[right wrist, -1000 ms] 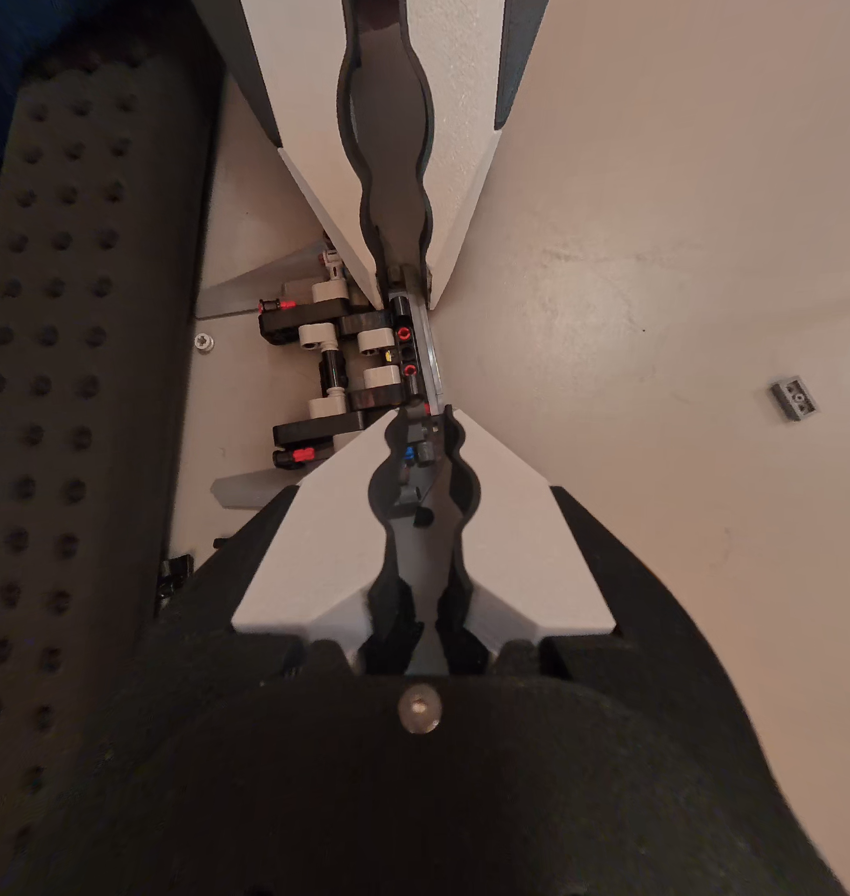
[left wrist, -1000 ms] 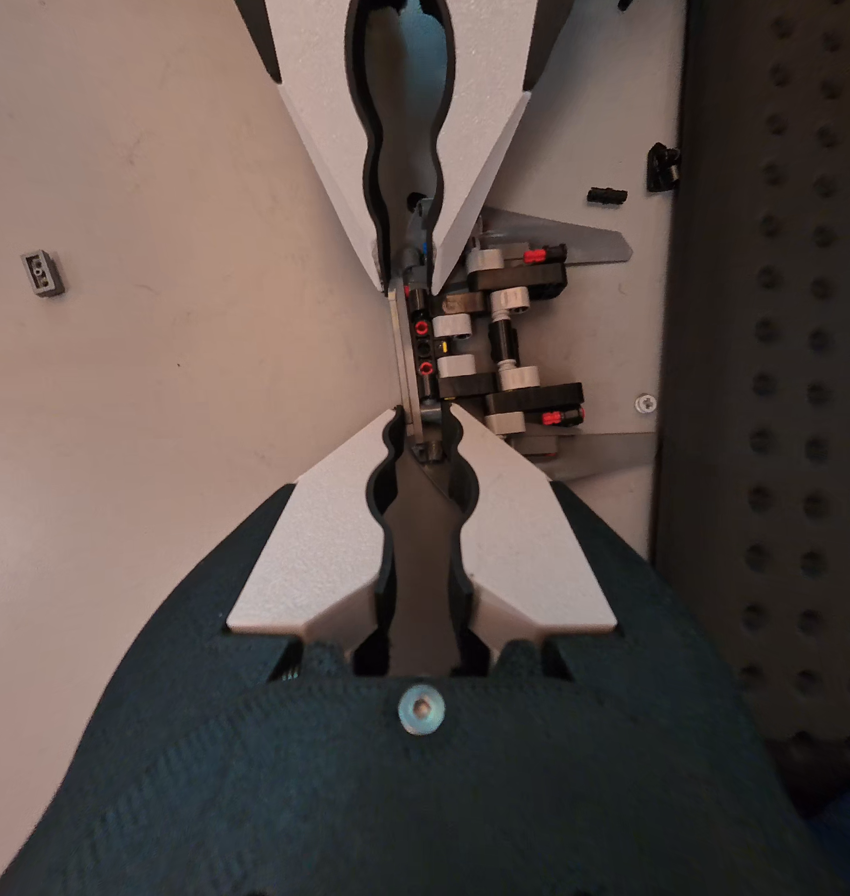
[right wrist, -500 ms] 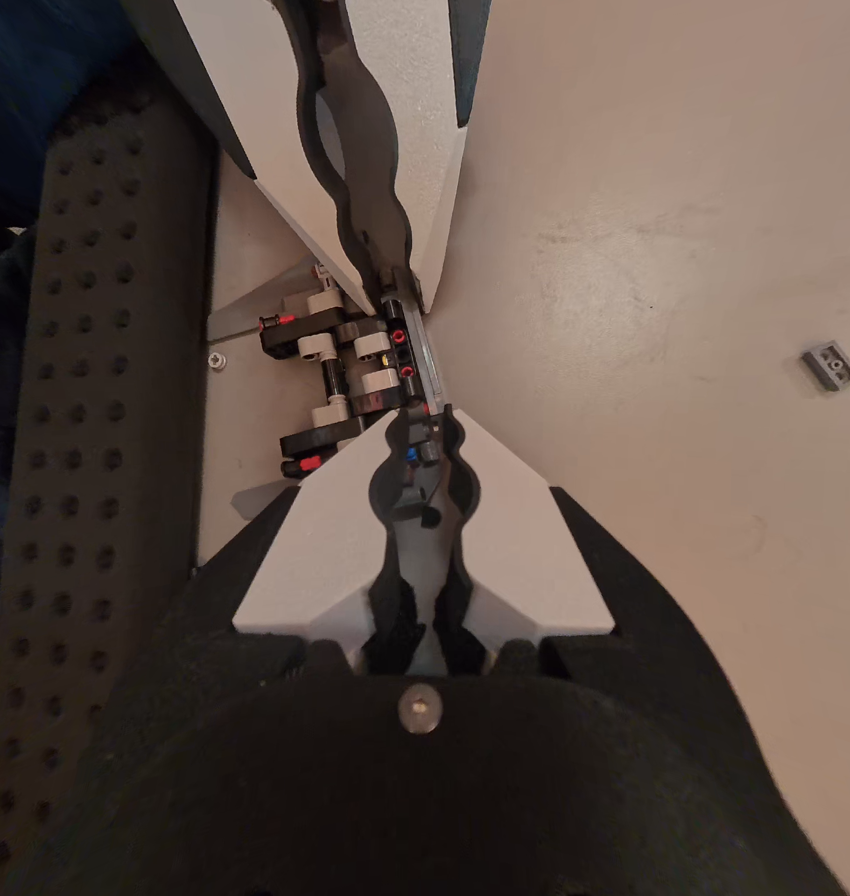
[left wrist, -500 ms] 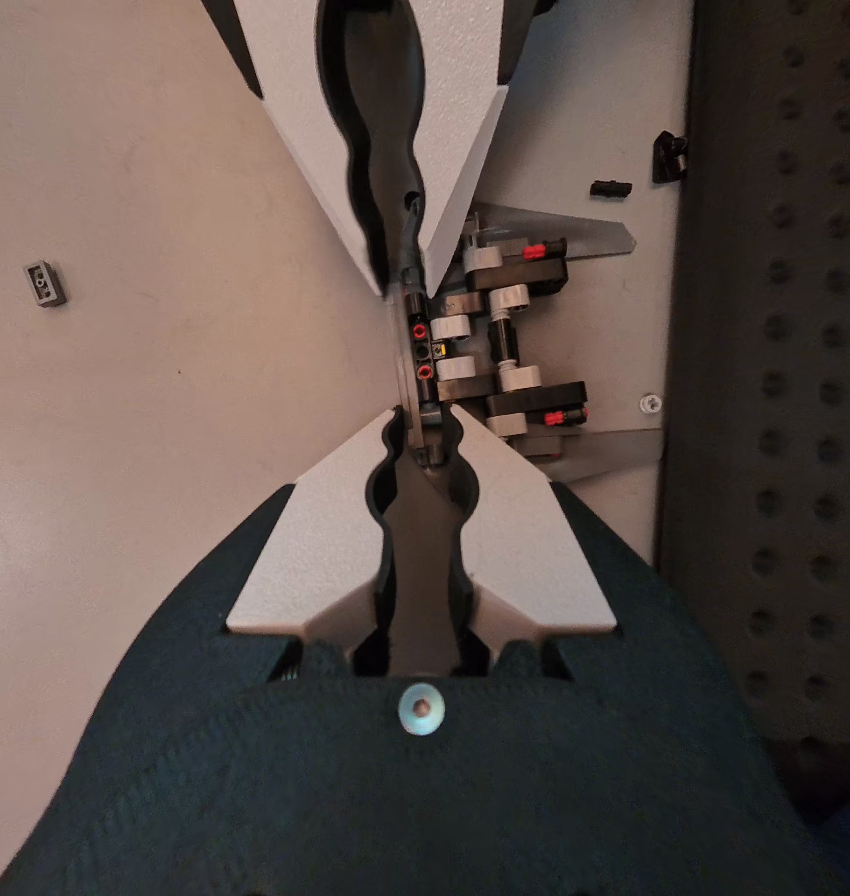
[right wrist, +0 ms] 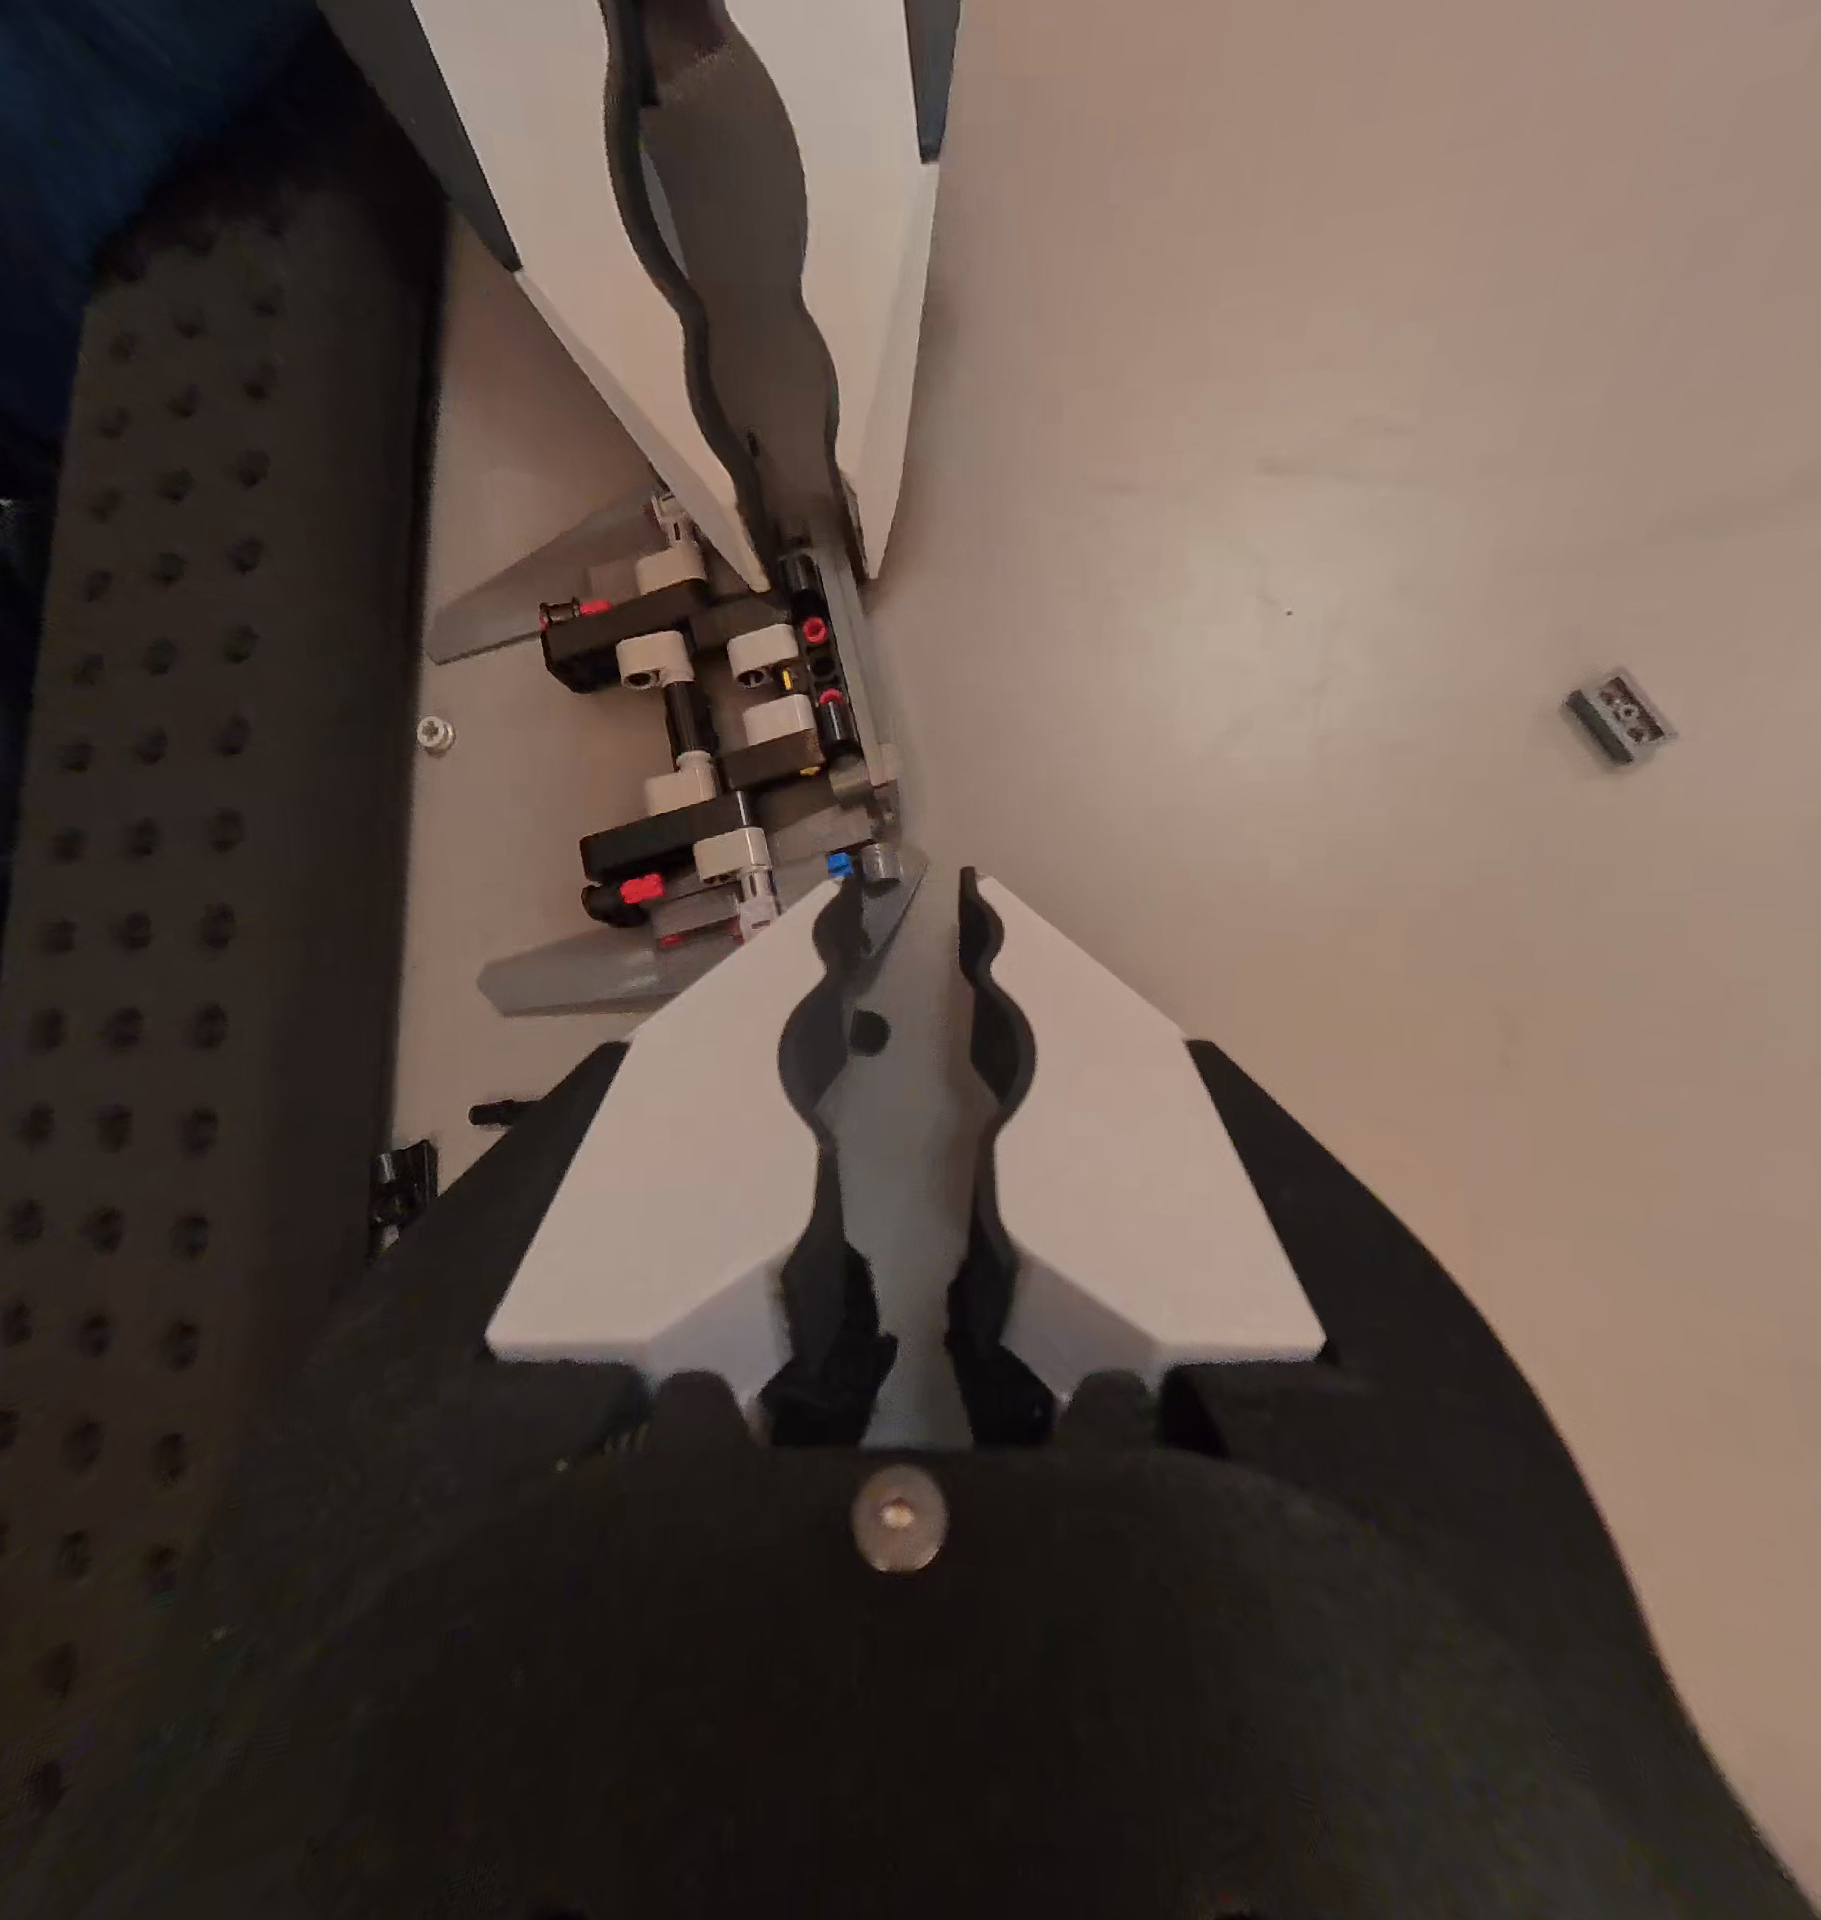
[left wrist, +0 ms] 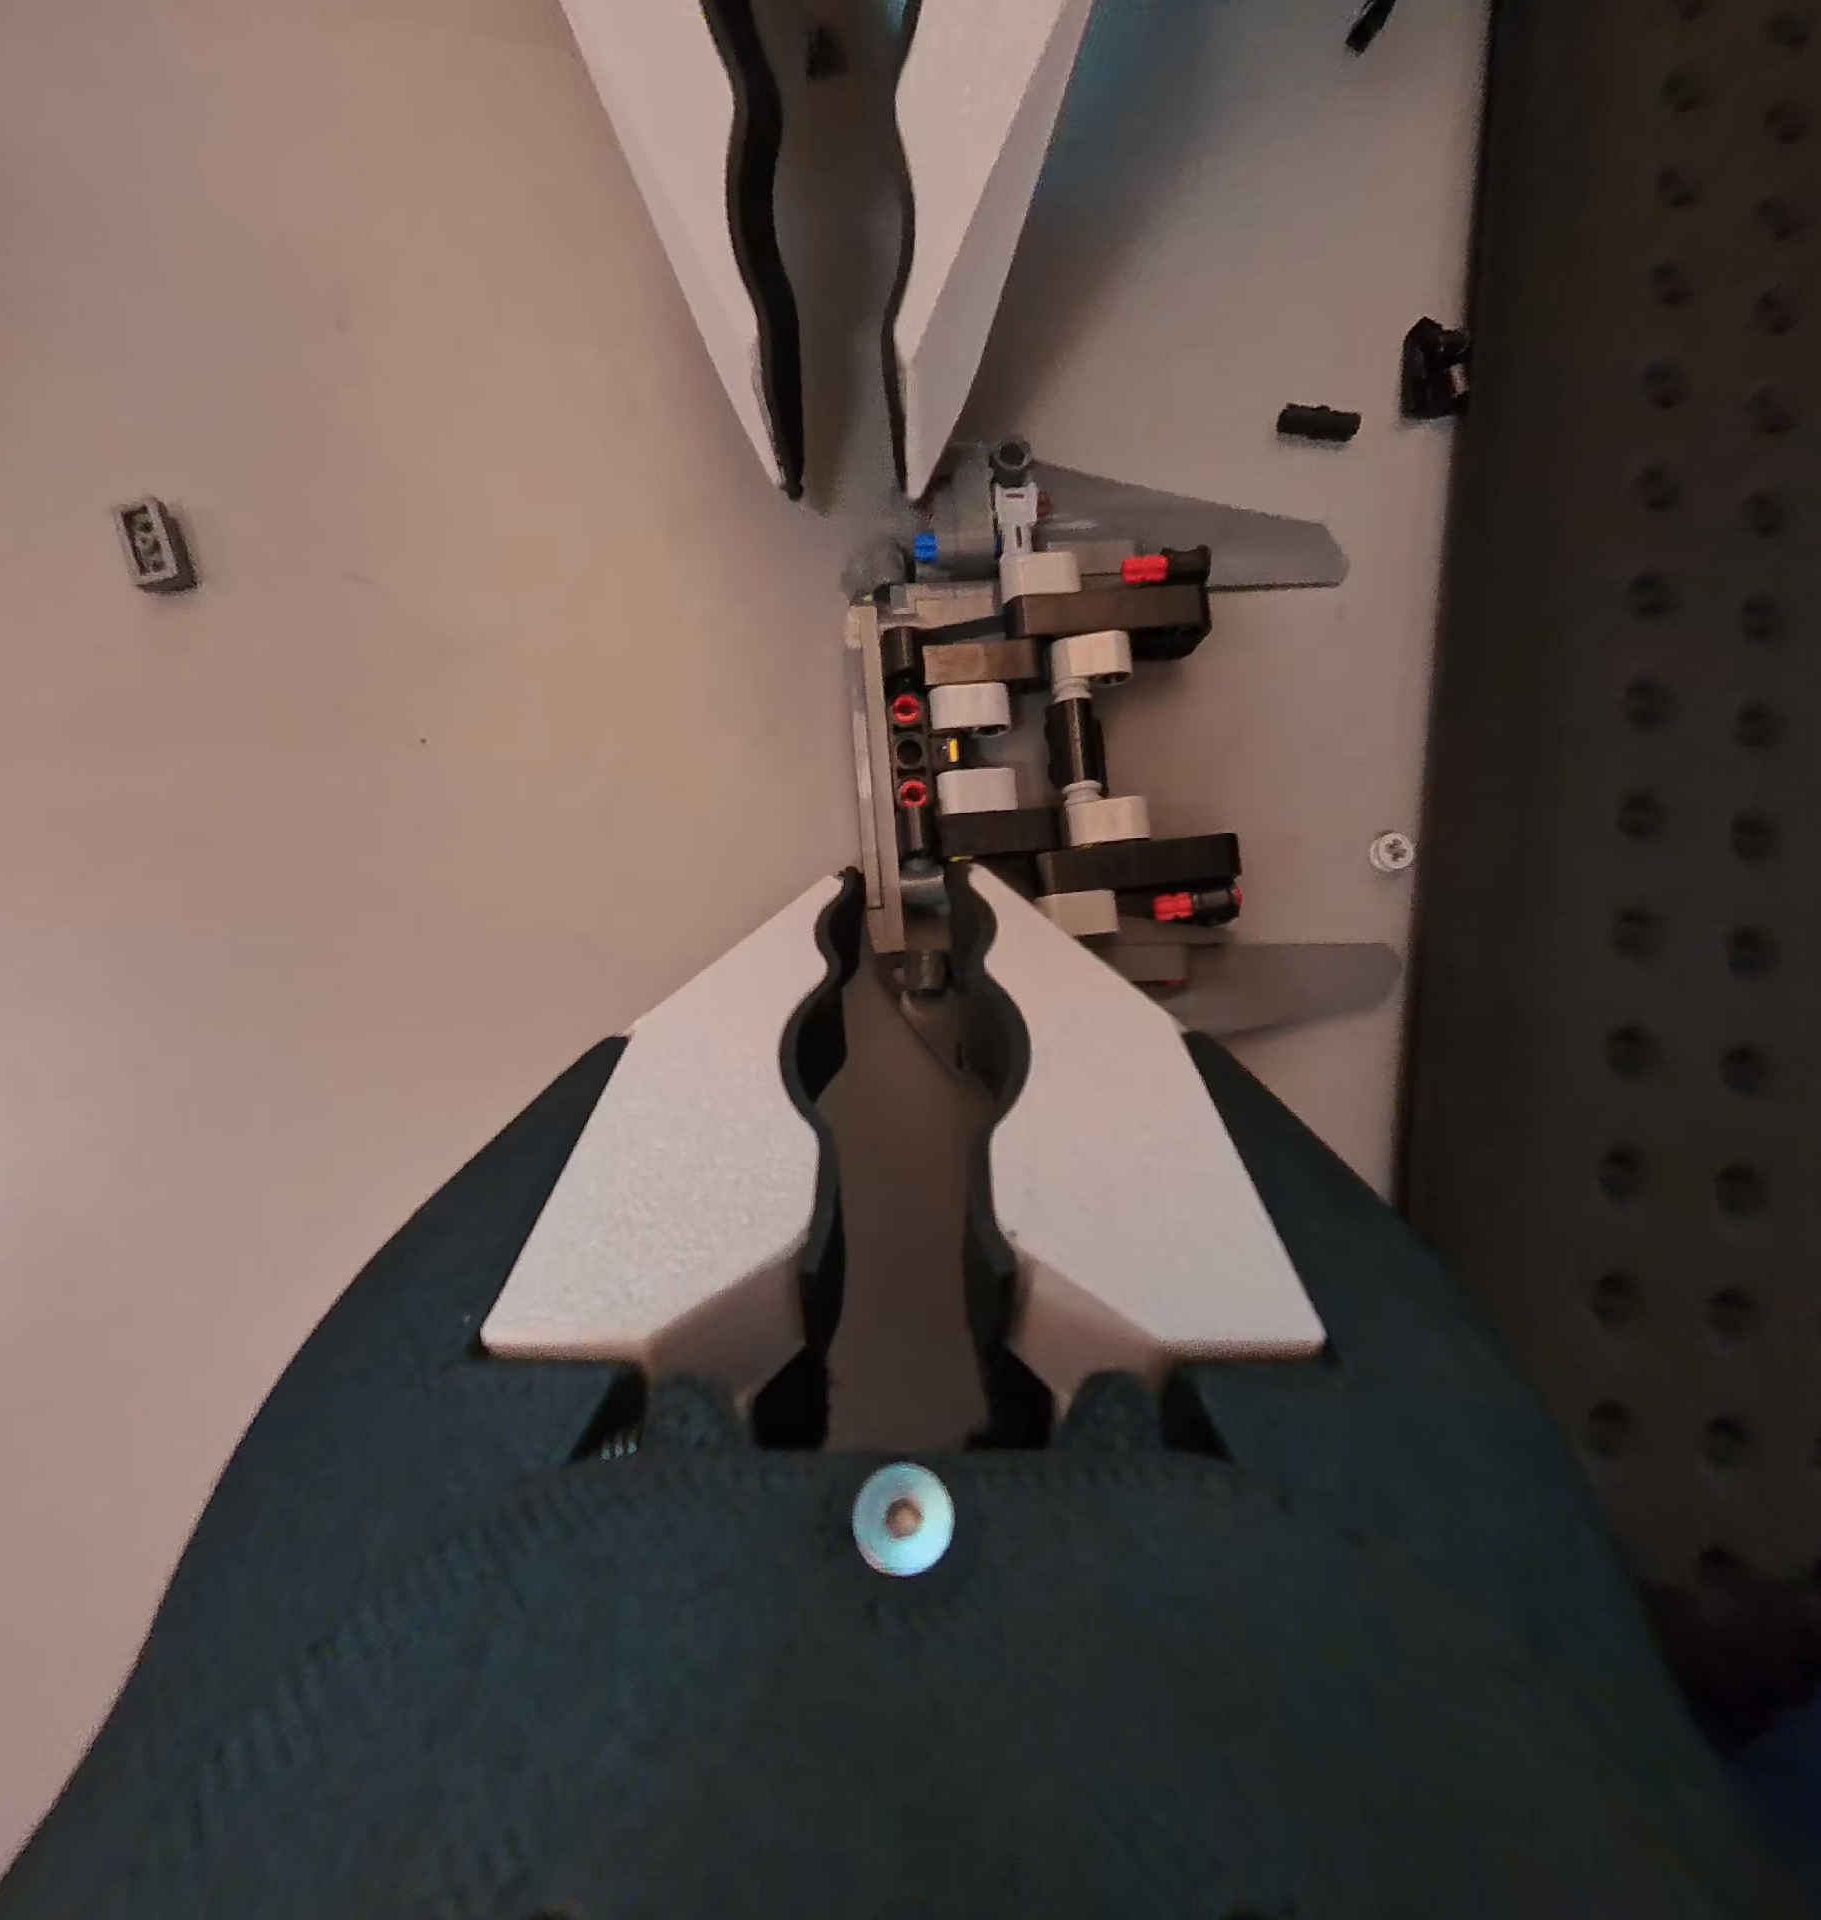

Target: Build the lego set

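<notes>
The lego model (left wrist: 1031, 727), black beams with grey connectors, red pins and grey wing plates, sits near the surface (left wrist: 366, 727) edge bordered by a dark perforated mat (left wrist: 1664, 831). The left gripper (left wrist: 906, 894) is clamped on its near end. The right gripper (right wrist: 911, 883) has its fingers parted, just clear of the other end. Farther out lies a small grey brick (left wrist: 156, 545), well apart

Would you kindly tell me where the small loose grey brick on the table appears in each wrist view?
Left wrist view: the grey brick lies far left, above mid-height, alone on the table.
Right wrist view: the same brick lies far right, above mid-height.
Shared landmark: the lego assembly near both pictures' centres.
</notes>
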`<action>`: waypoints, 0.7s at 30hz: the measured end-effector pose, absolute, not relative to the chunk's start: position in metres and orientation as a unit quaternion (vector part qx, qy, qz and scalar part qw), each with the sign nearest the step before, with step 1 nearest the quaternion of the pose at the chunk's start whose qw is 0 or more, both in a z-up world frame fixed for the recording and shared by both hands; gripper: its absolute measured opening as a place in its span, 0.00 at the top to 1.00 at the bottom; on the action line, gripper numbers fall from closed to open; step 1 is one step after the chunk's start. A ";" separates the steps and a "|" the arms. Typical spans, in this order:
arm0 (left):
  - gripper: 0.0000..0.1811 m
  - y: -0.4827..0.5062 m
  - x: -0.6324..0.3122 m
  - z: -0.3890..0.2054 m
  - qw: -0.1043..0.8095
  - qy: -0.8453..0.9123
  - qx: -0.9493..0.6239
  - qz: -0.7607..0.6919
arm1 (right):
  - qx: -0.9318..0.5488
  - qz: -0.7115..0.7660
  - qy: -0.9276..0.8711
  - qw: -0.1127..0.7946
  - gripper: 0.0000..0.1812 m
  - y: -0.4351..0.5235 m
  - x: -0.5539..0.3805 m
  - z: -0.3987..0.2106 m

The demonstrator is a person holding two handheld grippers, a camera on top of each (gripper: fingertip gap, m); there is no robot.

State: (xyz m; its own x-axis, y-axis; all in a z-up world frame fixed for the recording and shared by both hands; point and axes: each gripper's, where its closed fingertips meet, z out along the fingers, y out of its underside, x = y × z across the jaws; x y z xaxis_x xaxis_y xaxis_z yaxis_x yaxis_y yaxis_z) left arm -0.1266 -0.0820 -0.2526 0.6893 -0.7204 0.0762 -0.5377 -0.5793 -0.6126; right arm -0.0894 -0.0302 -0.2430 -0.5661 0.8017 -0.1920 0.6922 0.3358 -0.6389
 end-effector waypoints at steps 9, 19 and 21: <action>0.90 -0.088 -0.136 -0.251 0.284 0.329 -0.882 -0.181 | -0.458 0.348 -0.815 0.068 0.91 -0.031 -0.085 -0.242; 0.93 -0.083 -0.128 -0.254 0.281 0.350 -0.877 -0.171 | -0.464 0.351 -0.812 0.047 0.89 -0.033 -0.082 -0.245; 0.93 -0.079 -0.130 -0.252 0.288 0.362 -0.876 -0.136 | -0.468 0.352 -0.809 0.048 0.88 -0.031 -0.083 -0.245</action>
